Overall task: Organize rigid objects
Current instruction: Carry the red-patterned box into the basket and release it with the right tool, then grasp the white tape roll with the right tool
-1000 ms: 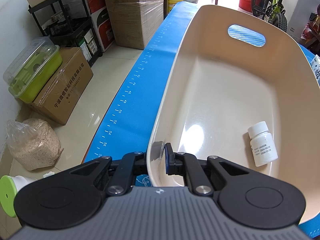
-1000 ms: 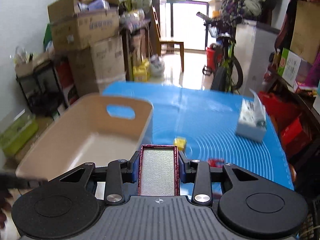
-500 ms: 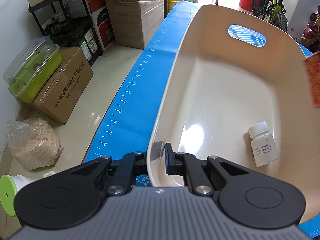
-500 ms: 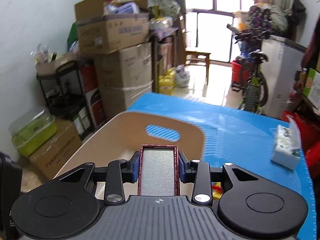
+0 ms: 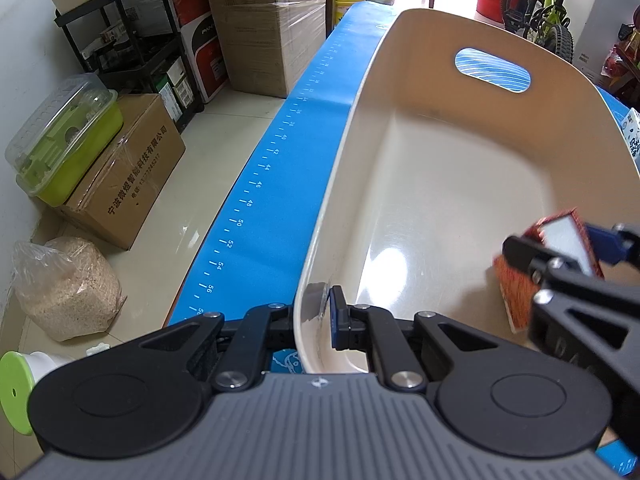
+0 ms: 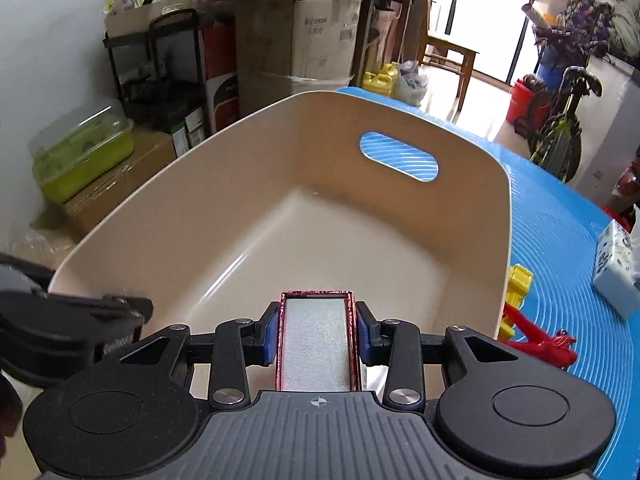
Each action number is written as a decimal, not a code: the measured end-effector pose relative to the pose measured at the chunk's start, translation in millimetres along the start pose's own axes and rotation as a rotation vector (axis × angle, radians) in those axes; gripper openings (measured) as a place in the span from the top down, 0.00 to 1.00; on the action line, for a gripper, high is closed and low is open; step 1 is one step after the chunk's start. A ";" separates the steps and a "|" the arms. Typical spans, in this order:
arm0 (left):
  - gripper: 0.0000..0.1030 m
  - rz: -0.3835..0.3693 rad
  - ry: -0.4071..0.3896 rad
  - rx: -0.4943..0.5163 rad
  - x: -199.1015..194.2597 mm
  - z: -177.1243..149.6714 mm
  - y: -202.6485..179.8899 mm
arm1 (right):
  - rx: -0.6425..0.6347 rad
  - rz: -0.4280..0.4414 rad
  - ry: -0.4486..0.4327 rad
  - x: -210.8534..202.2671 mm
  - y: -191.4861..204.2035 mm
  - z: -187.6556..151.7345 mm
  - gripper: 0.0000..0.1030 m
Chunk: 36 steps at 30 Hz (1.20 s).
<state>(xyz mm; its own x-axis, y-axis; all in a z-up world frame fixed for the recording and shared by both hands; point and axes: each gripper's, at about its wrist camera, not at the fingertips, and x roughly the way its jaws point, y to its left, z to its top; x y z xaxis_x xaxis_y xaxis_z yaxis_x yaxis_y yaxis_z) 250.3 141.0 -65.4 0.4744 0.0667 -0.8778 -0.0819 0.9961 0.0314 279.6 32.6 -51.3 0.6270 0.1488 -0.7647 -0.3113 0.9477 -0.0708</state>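
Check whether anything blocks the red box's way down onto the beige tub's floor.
Nothing visible does. The right tongs hold the red box above the tub, whose visible floor is bare. The left tongs only pinch the near rim, off to the side.

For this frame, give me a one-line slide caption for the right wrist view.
Right gripper carries a red-edged box over the beige bin, whose near rim the left gripper clamps.

A lived-in home used partly for storage. Stacked cardboard boxes (image 6: pixel 316 32) and a black shelf rack (image 5: pixel 132 44) stand at ten o'clock; a child's bicycle (image 6: pixel 560 136) at two o'clock; a wooden chair (image 6: pixel 448 60) before bright balcony doors at one o'clock; tiled floor (image 5: pixel 224 148).
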 end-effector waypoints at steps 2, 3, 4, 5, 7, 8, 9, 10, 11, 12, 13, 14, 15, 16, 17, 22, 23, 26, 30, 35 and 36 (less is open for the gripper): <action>0.88 0.001 -0.001 0.001 -0.1 -0.1 -0.1 | -0.015 -0.003 0.003 -0.8 2.5 -0.3 0.57; 0.88 0.001 -0.001 0.001 0.1 0.3 0.3 | -0.008 0.003 0.008 -1.1 2.0 0.5 0.57; 0.88 0.000 -0.001 0.001 0.1 0.3 0.3 | 0.004 0.009 0.012 -1.2 0.3 0.8 0.53; 0.88 0.000 0.000 0.000 -0.1 0.2 0.3 | 0.021 0.014 0.012 -2.6 -2.1 0.9 0.49; 0.88 0.001 0.000 0.001 0.0 0.4 0.3 | 0.058 0.036 0.012 -6.4 -8.9 1.8 0.45; 0.88 0.001 0.000 0.001 0.0 0.4 0.3 | 0.074 0.046 0.005 -10.5 -12.1 1.5 0.41; 0.88 0.001 -0.001 0.001 -0.1 0.3 0.2 | 0.081 0.052 -0.009 -15.8 -15.1 1.1 0.39; 0.88 0.001 -0.001 0.001 0.0 0.4 0.2 | 0.082 0.050 -0.023 -19.6 -16.7 1.4 0.37; 0.88 0.001 0.000 0.001 -0.2 0.3 0.1 | 0.082 0.047 -0.036 -23.7 -18.4 2.0 0.35; 0.88 0.002 -0.001 0.002 -0.1 0.3 0.0 | 0.083 0.047 -0.048 -28.2 -20.9 2.8 0.35; 0.88 0.003 0.001 0.002 0.2 0.5 0.1 | 0.089 0.049 -0.060 -33.1 -24.4 3.7 0.34; 0.88 0.004 0.001 0.002 0.5 1.4 0.2 | 0.099 0.050 -0.072 -38.3 -28.6 3.9 0.33; 0.88 0.004 0.001 0.003 0.4 1.6 0.0 | 0.112 0.050 -0.085 -43.7 -33.8 3.5 0.32; 0.88 0.004 0.001 0.003 0.4 2.3 -0.1 | 0.123 0.050 -0.097 -47.8 -38.9 3.2 0.30; 0.88 0.005 0.001 0.004 0.6 2.3 -0.4 | 0.134 0.047 -0.109 -52.5 -44.5 1.9 0.29; 0.88 0.004 0.001 0.003 0.6 2.5 -0.2 | 0.191 0.002 -0.145 -72.8 -82.5 -7.3 0.28; 0.88 0.004 0.002 0.003 0.6 2.5 -0.2 | 0.199 -0.013 -0.148 -76.1 -90.7 -10.1 0.27; 0.88 0.004 0.002 0.001 0.6 2.6 -0.1 | 0.217 -0.069 -0.141 -81.6 -115.8 -21.1 0.24; 0.88 0.005 0.002 0.003 0.1 2.8 0.4 | 0.269 -0.145 -0.084 -73.0 -152.3 -40.7 0.23; 0.88 0.005 0.002 0.002 -0.1 2.8 1.1 | 0.323 -0.184 0.034 -46.9 -181.1 -66.8 0.17; 0.88 0.006 0.002 0.004 -0.3 2.7 0.9 | 0.329 -0.179 0.057 -41.7 -184.8 -70.1 0.16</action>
<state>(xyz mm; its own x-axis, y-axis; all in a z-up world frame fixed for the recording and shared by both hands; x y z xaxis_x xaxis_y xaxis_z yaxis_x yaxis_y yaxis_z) 252.5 142.0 -63.9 0.4722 0.0727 -0.8785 -0.0815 0.9959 0.0387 260.9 -168.5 -51.2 0.6068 -0.0344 -0.7941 0.0512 0.9987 -0.0041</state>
